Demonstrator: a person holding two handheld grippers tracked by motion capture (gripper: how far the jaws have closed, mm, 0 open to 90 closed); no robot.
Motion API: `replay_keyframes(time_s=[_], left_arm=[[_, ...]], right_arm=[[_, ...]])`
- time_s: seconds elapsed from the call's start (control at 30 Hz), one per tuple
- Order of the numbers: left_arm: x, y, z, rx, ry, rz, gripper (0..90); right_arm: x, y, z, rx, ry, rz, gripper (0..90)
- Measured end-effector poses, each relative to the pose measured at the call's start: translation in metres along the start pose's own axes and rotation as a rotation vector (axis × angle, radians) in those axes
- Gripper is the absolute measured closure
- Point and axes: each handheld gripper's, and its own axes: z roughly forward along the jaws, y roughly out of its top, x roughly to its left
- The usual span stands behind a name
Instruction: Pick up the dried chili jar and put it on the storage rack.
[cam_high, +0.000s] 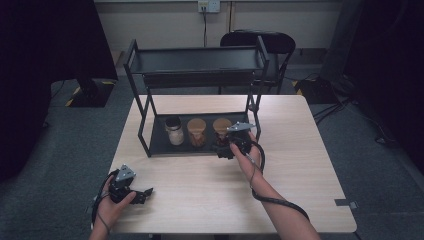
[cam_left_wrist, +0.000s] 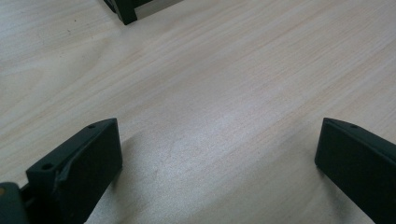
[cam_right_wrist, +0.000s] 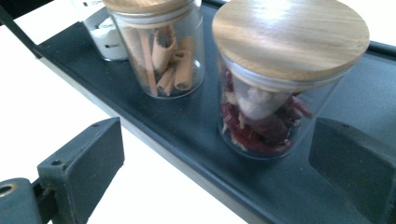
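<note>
1. Status: three jars stand in a row on the lower tray (cam_high: 157, 145) of the black two-tier rack (cam_high: 200, 60). None is lifted or gripped. Judged stage: approach to the rightmost jar, grasp not yet made.
2. Target: the jar of red dried chillies (cam_right_wrist: 266, 126), wooden lid (cam_right_wrist: 289, 37) on, stands upright at the right end of the tray row, near the tray's front edge. In the high view it is the jar (cam_high: 221, 128) just behind the right tongs.
3. Neighbours: the cinnamon-stick jar (cam_right_wrist: 161, 56) stands close beside it, apart; the white-filled jar (cam_high: 174, 132) is at the left end.
4. Right tongs (cam_high: 231, 145): spread wide, empty. In the right gripper view the chilli jar sits between and beyond the jaws, no contact visible.
5. Right hand pose: forearm reaches forward across the tabletop (cam_high: 300, 165), tongs level with the tray front, pointing into the rack.
6. Left tongs (cam_high: 142, 194): released, holding nothing, resting low at the near left corner of the tabletop, well apart from the rack.
7. Left to do, as judged: close on the jar, lift it, and move it out.
</note>
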Motion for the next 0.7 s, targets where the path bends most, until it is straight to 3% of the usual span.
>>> replay_keyframes(time_s=[0.7], left_arm=[[0.000, 0.000, 0.000, 0.000, 0.000, 0.000, 0.2]], right_arm=[[0.004, -0.019, -0.014, 0.009, 0.042, -0.011, 2.4]])
